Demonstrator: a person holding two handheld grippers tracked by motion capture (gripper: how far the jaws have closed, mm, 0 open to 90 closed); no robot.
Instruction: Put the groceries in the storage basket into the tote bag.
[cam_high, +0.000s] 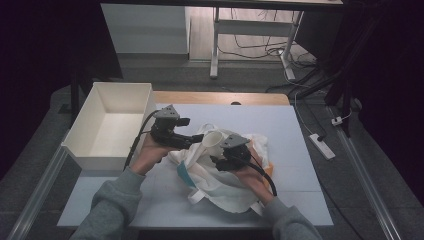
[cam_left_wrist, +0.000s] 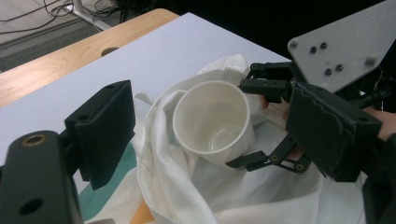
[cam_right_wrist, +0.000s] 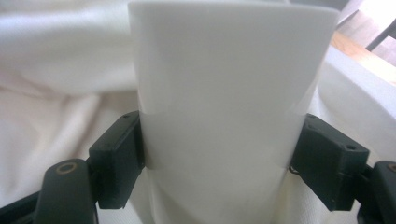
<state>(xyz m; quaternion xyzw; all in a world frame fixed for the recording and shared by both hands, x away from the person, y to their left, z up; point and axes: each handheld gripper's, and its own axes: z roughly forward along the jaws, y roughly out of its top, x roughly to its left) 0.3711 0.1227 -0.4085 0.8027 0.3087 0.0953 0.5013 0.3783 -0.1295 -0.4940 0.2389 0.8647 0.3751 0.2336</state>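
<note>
**High view: cup, cloth bag, bin**

White cup (cam_high: 216, 138): tilted, mouth toward the left, inside bare; rests on the white cloth bag (cam_high: 220, 177) at mid-table. Right gripper (cam_high: 223, 154): jaws clamped on the cup's sides. Left gripper (cam_high: 196, 138): jaws apart, just left of the cup. White bin (cam_high: 85, 150): far left, nothing inside.

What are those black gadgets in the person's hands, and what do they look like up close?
They are handheld grippers. The left gripper and right gripper are matt black, with blocky jaws on hinged links, a grey three-cornered plate with screws on top, and a black trailing cable. The person wears grey sleeves.
</note>
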